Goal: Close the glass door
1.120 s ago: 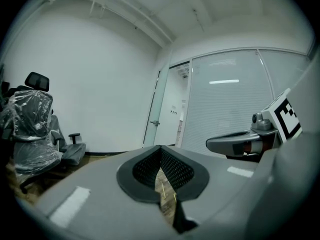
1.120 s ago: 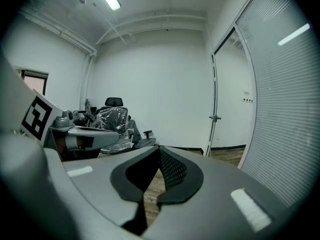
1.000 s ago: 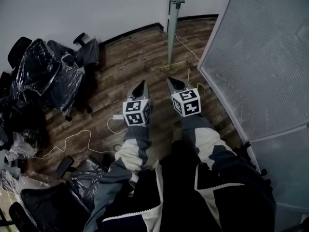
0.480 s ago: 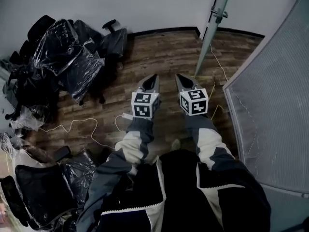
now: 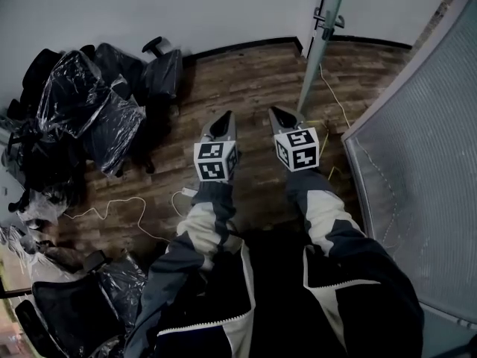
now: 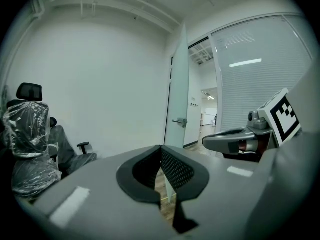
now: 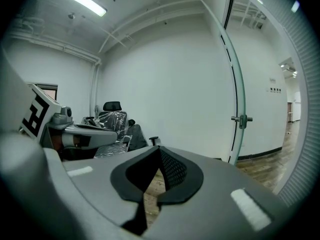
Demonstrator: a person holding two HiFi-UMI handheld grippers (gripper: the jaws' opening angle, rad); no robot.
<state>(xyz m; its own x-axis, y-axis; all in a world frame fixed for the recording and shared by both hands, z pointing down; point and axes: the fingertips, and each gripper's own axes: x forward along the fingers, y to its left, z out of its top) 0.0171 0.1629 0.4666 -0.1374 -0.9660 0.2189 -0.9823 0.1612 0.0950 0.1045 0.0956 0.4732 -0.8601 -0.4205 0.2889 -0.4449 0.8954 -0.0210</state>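
A person is holding the left gripper (image 5: 226, 117) and right gripper (image 5: 275, 112), both closed and empty, pointing toward the open glass door (image 5: 320, 51) standing well ahead, apparently in the approach step; next, its handle (image 7: 242, 119) needs reaching.

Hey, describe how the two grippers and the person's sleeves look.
Both the left gripper and right gripper are grey, tapering to a point, with black textured pads inside. Each carries a white cube with black square markers: left cube, right cube. The left sleeve and right sleeve are panelled grey and off-white on a dark jacket.
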